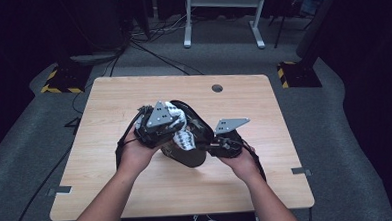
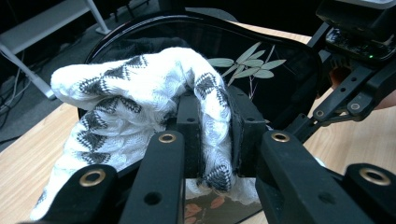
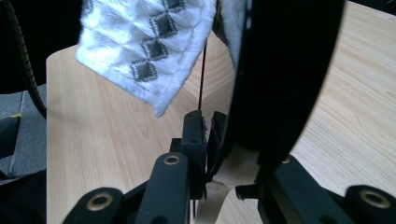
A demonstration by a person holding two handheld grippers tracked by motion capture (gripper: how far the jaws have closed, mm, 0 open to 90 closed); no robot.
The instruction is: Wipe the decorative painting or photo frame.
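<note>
Now the left gripper [image 2: 212, 135] pinches a woven, diamond-patterned white cloth [image 2: 126, 116] against a glossy black lacquer tray [image 2: 289, 74]; the right gripper [image 3: 210, 135] clamps the tray's thin rim

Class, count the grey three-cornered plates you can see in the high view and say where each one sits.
2. One plate sits atop the left hand-held gripper, above the patterned cloth. The other plate sits atop the right hand-held gripper, right of the black tray. None seems hidden.

Woven cloth [image 2: 140, 98] — glossy black tray [image 2: 280, 79] — wood table [image 1: 137, 193]
</note>
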